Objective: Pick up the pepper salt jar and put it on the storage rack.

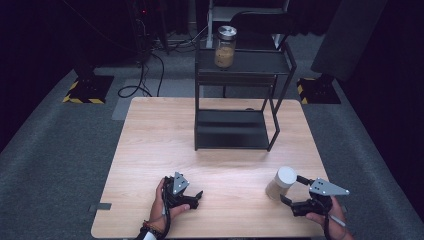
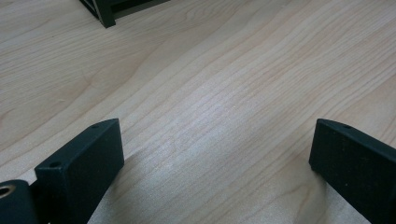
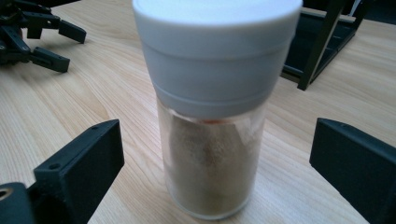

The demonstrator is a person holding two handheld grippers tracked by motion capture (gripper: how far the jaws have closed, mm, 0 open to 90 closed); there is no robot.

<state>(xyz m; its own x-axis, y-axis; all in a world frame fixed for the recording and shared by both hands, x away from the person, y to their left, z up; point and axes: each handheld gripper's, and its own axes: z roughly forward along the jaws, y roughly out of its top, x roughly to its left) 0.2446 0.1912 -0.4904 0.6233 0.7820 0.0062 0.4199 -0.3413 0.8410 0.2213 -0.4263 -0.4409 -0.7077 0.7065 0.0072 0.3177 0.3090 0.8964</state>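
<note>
I had the right gripper [image 1: 289, 189] spread wide around the upright white-capped clear spice jar [image 3: 211, 121] (jaws not touching it), the left gripper [image 2: 217, 161] resting wide open, empty, on the pale wooden table [image 1: 150, 150].

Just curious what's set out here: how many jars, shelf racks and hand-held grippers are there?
Jars: 2, white-lidded jar on the table, metal-lidded jar on the rack.
Shelf racks: 1, black rack.
Grippers: 2, left gripper, right gripper.
Total: 5

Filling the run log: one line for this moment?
right gripper: open around jar | left gripper: open, idle | jar: upright on table
</note>
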